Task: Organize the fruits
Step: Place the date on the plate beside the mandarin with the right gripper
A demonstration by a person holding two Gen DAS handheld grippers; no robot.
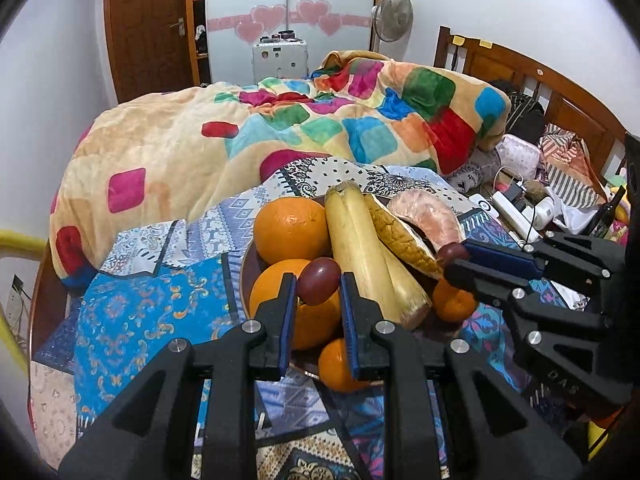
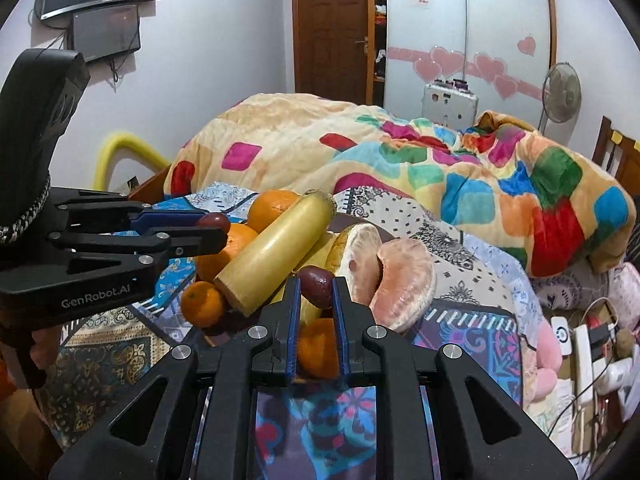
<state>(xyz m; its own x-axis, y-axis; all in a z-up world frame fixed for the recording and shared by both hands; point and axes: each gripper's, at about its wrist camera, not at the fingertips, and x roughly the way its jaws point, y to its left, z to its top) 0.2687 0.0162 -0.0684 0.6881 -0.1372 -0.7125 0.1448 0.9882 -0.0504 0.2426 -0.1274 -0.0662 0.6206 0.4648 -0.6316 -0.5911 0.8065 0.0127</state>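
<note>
Your left gripper (image 1: 318, 292) clenches a dark red fruit (image 1: 319, 286), long axis tilted up-right, above the plate (image 1: 245, 272). Your right gripper (image 2: 316, 294) clenches another red fruit (image 2: 316, 286), roughly upright.

A plate (image 1: 245, 280) sits on the patterned bedsheet (image 1: 132, 320) at the near end of the bed, with the rumpled blanket (image 1: 280, 128) behind it and a cluster of chargers and cables (image 1: 516, 208) off to its right. On the plate, 2 oranges (image 1: 290, 230) lie at the left, 2 sugarcane pieces (image 1: 360, 248) lie lengthwise in the middle, and the pomelo pieces (image 1: 428, 216) lie to their right, with a small orange (image 1: 338, 366) at the near rim. The left gripper (image 1: 318, 300) holds 1 small fruit (image 1: 318, 286) above the left oranges, while the right gripper (image 2: 316, 296) holds another small fruit (image 2: 316, 286) just before the pomelo pieces.
</note>
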